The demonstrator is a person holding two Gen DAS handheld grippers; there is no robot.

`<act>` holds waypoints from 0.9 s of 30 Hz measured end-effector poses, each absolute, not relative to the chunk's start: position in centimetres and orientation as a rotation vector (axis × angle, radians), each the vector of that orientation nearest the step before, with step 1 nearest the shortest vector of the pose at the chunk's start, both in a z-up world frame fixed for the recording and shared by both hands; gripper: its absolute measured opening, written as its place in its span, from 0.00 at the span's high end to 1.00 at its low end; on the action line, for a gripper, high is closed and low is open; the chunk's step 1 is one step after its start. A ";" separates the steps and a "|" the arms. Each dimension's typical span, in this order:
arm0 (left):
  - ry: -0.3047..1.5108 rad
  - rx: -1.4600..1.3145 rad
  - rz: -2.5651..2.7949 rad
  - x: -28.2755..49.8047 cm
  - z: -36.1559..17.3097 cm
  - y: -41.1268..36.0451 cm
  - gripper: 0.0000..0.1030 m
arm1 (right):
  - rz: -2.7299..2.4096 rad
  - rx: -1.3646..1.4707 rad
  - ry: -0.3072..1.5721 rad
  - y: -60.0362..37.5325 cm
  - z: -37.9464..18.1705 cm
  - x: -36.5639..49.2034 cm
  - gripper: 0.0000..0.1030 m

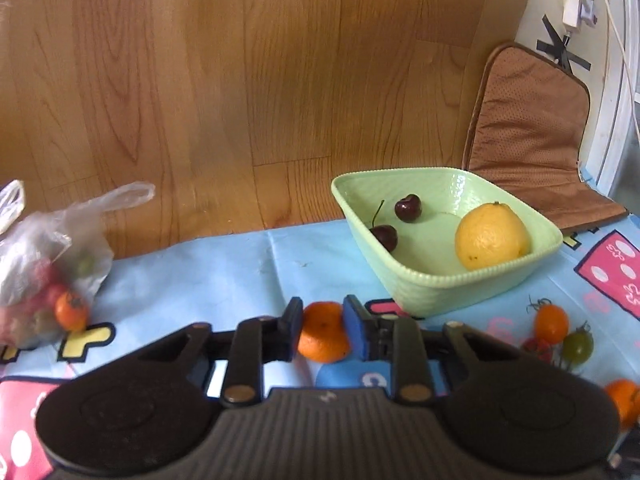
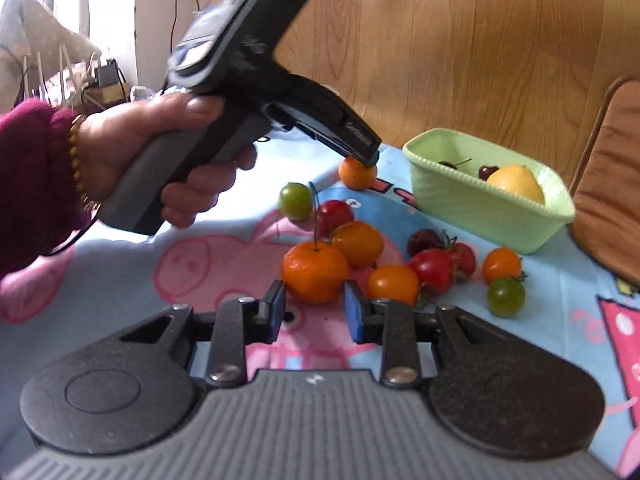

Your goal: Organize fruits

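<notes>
The left gripper [image 1: 322, 330] has its blue pads [image 1: 354, 328] pressed against both sides of a small orange mandarin [image 1: 324, 338], jaws narrowed to the fruit's width. From the right wrist view the same gripper, held in the person's left hand [image 2: 160, 160], reaches down onto that mandarin [image 2: 357, 173] on the cartoon-printed blue tablecloth [image 2: 132, 280], just beside the pale green bowl [image 2: 480, 204]. A pale word is printed along the gripper's body near its tip, too blurred to read.

The right gripper [image 2: 315, 312] stands with jaws wide apart and nothing between them; a larger mandarin with a stem [image 2: 315, 272] lies just ahead of the gap, not touched by either pad as far as can be seen.

The green bowl [image 1: 424, 292] sits toward the far edge of the tablecloth, holding two dark cherries [image 1: 408, 208] and a yellow lemon-like fruit [image 1: 492, 242]. A loose cluster of orange, red and green cherry tomatoes [image 2: 432, 272] lies mid-cloth beside the bowl. Near the left edge a clear plastic bag [image 1: 52, 256] holds more fruit, an orange tomato [image 1: 71, 312] at its mouth. Yellow block letters on the cloth [image 1: 86, 340] are partly covered and unreadable. A brown cushion [image 1: 532, 136] leans behind the bowl against the wood-panel wall [image 1: 240, 80]
</notes>
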State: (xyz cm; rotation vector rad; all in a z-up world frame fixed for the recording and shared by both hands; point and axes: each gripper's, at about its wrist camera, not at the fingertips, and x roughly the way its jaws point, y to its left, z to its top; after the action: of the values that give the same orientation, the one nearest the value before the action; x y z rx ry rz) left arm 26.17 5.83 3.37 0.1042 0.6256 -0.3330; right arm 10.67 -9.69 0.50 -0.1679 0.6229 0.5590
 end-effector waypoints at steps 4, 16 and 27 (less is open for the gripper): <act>0.624 0.060 -0.321 24.8 4.1 7.1 0.97 | 0.556 -0.179 0.620 -9.2 0.1 11.0 0.68; 0.575 0.131 -0.337 25.5 4.5 5.0 0.58 | 0.549 -0.138 0.619 -9.6 0.0 10.0 0.68; 0.633 0.195 -0.334 26.9 2.5 3.9 0.70 | 0.555 -0.131 0.585 -9.0 0.2 10.8 0.59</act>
State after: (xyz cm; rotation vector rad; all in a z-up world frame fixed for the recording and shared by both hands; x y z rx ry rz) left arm 26.94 3.90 2.53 0.1947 0.6327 -0.3336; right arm 10.85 -8.96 0.19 -0.1308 0.5850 0.5552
